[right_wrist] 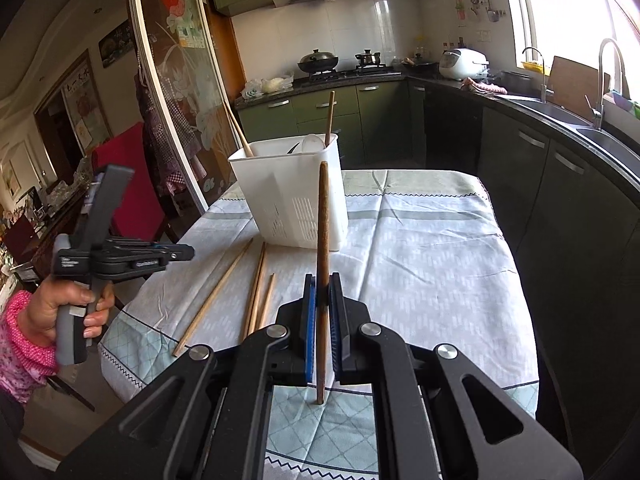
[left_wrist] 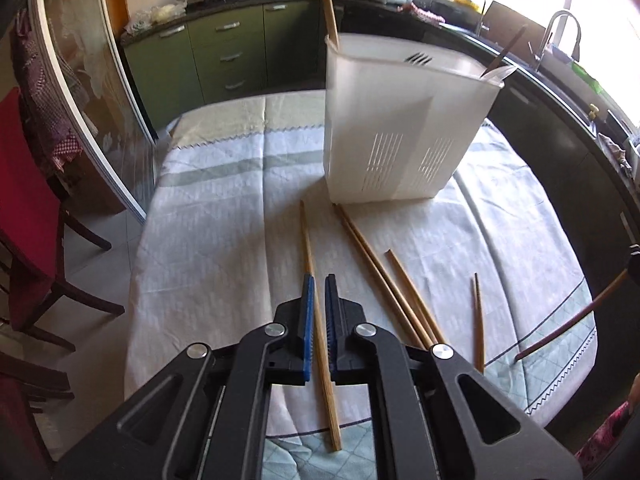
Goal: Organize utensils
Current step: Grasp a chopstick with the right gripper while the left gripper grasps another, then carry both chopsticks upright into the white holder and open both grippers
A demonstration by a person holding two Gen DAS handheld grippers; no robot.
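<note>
A: What is seen only from the right wrist?
B: A dark chopstick (right_wrist: 322, 248) is clamped upright in the right gripper (right_wrist: 322, 300), before the white utensil holder (right_wrist: 288, 196).
A: And the left gripper (left_wrist: 319, 300)?
B: It is closed empty above a chopstick (left_wrist: 318, 320) on the tablecloth (left_wrist: 216, 240).

The left tongs (left_wrist: 319, 280) are clamped tight on a light wooden chopstick (left_wrist: 310, 248), its far tip reaching toward the white utensil caddy (left_wrist: 400, 128) on the cloth-covered worktop (left_wrist: 224, 224). More loose chopsticks (left_wrist: 384, 280) lie just in front of the caddy, fanning to the right. Another chopstick (left_wrist: 329, 4) stands in the caddy's far left corner.
</note>
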